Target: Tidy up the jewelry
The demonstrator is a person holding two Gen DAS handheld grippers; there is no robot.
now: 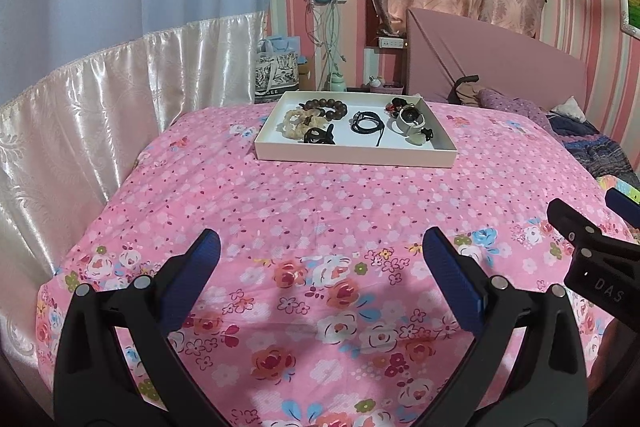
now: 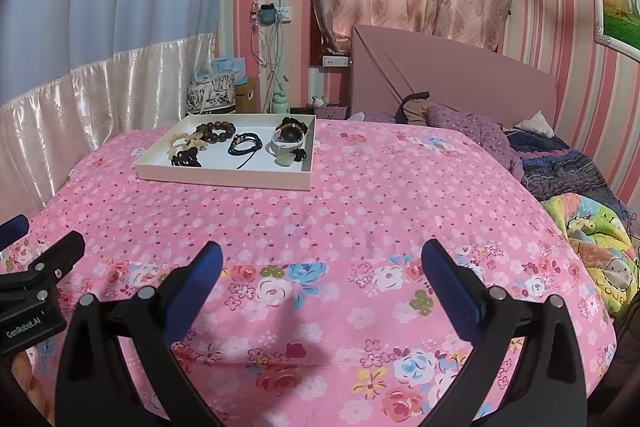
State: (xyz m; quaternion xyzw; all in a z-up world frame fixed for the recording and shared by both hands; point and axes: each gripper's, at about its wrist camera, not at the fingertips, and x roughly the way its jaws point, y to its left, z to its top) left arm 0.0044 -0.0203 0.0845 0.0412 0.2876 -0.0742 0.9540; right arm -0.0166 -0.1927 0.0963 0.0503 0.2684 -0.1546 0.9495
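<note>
Both the left gripper and right gripper hang wide open with nothing in them over the pink floral bedspread, well short of the shallow white tray holding a dark bead bracelet, pale bead bracelet, coiled black cord and a watch.

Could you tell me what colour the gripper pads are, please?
Blue, on black fingers; the left gripper's pads show it best in the left wrist view.
</note>
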